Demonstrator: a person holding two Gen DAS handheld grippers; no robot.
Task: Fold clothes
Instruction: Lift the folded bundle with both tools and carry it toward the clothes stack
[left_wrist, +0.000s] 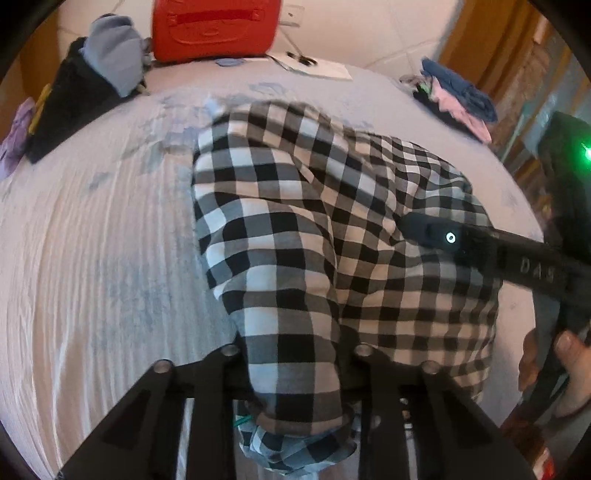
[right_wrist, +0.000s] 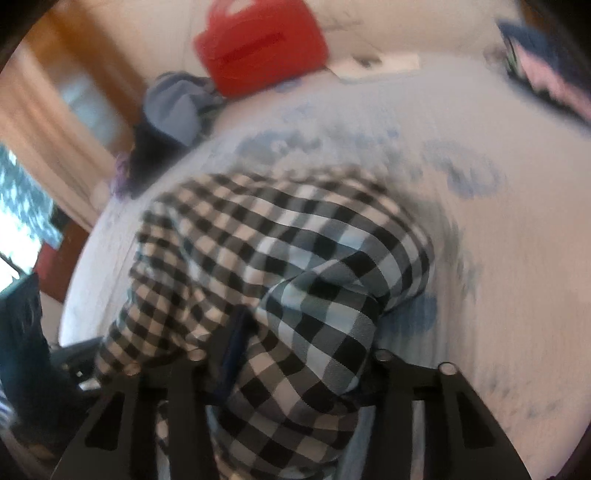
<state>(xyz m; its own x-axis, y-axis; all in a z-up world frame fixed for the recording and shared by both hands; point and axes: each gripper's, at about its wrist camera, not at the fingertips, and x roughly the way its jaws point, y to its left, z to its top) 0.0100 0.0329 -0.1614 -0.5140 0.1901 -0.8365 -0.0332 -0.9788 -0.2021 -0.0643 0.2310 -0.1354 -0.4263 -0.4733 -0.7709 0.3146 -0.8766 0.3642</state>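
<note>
A black, grey and white checked shirt (left_wrist: 314, 221) lies bunched on the pale bed sheet (left_wrist: 92, 258). My left gripper (left_wrist: 295, 354) is shut on a fold of the checked shirt, which drapes over and between its fingers. My right gripper (right_wrist: 291, 358) is also shut on the checked shirt (right_wrist: 280, 251) near the bed's front edge; its view is blurred. The right gripper's black body (left_wrist: 480, 251) shows in the left wrist view, lying across the shirt's right side, held by a hand (left_wrist: 554, 362).
A red bag (left_wrist: 214, 29) stands at the back of the bed. A pile of dark and blue clothes (left_wrist: 92, 81) lies at the back left. Folded blue and pink clothes (left_wrist: 458, 99) sit at the back right. A paper (left_wrist: 317, 66) lies beside the bag.
</note>
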